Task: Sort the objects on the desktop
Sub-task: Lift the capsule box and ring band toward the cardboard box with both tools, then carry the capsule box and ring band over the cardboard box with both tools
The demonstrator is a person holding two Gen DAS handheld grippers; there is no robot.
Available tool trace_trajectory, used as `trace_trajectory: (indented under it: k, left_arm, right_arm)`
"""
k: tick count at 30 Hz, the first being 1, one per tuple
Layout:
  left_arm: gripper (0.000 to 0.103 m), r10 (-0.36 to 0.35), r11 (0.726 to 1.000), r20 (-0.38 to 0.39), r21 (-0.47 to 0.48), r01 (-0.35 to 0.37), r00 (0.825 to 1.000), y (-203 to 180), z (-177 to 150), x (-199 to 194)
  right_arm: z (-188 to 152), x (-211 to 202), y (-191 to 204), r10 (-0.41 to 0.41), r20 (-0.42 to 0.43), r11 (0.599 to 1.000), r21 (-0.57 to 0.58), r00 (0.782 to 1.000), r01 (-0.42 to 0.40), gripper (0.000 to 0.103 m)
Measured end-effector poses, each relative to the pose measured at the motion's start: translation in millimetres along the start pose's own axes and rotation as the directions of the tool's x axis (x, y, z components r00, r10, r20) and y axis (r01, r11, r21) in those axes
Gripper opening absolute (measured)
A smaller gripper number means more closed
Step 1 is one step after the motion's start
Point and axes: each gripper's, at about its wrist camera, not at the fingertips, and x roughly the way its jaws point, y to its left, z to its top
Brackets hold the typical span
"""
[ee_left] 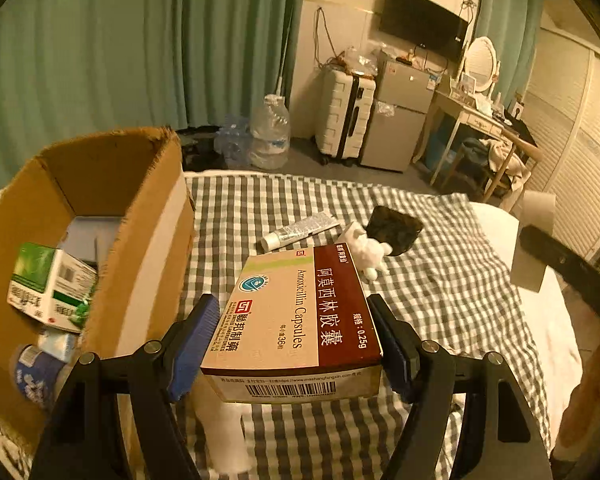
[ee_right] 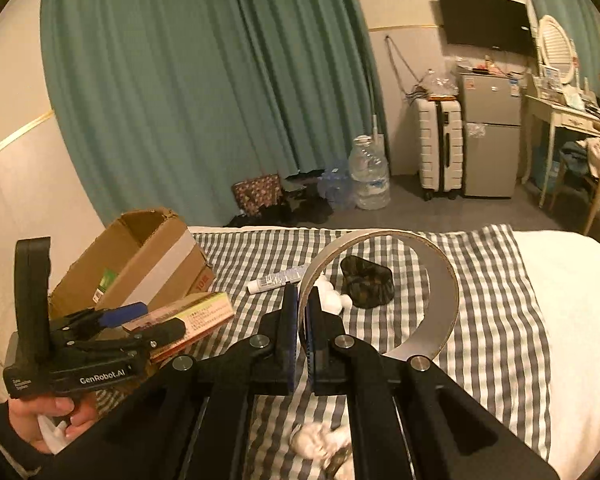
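Note:
My left gripper (ee_left: 292, 300) is shut on a tan and dark-red Amoxicillin capsule box (ee_left: 300, 312), its blue pads pressing both long sides, lifted above the checked cloth. Just left of it stands an open cardboard box (ee_left: 148, 240) with several medicine packs inside. In the right wrist view, my right gripper (ee_right: 302, 292) is shut on the rim of a large tape roll (ee_right: 440, 304), held upright over the cloth. The left gripper (ee_right: 160, 322) with the capsule box (ee_right: 196, 314) shows beside the cardboard box (ee_right: 160, 256).
On the checked cloth (ee_left: 440, 280) lie a white tube (ee_left: 300, 230), a small white plush toy (ee_left: 370, 252) and a dark camouflage pouch (ee_left: 394, 230). A crumpled white wad (ee_right: 320, 440) lies under my right gripper. Beyond the bed are water bottles, a suitcase and a fridge.

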Motion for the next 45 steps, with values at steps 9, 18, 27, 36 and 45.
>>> trace_trajectory:
  k: [9, 18, 27, 36, 45]
  left_arm:
    - [0.076, 0.038, 0.998, 0.085, 0.040, -0.042, 0.996, -3.3, 9.0, -62.0]
    - [0.076, 0.119, 0.991, 0.163, 0.048, -0.128, 0.979, 23.8, 24.6, -119.5]
    - [0.076, 0.197, 0.979, 0.215, 0.006, -0.203, 0.957, 70.7, 35.5, -153.0]
    - [0.076, 0.255, 0.967, 0.208, -0.038, -0.253, 0.944, 116.4, 34.2, -161.3]
    - [0.076, 0.279, 0.959, 0.156, -0.099, -0.266, 0.948, 157.0, 17.4, -144.2]
  right_arm:
    - [3.7, -45.4, 21.3, -0.092, 0.045, 0.996, 0.001, 0.995, 0.092, 0.003]
    - [28.9, -76.0, 68.8, -0.068, 0.087, 0.996, -0.056, 0.994, 0.073, 0.003]
    - [50.9, -80.7, 133.1, 0.051, 0.100, 0.988, -0.148, 0.994, -0.036, 0.003]
    - [63.6, -61.8, 190.2, 0.130, 0.093, 0.969, -0.223, 0.987, -0.106, 0.003]
    - [62.9, -15.5, 238.9, 0.192, 0.005, 0.946, -0.266, 0.981, -0.184, 0.003]
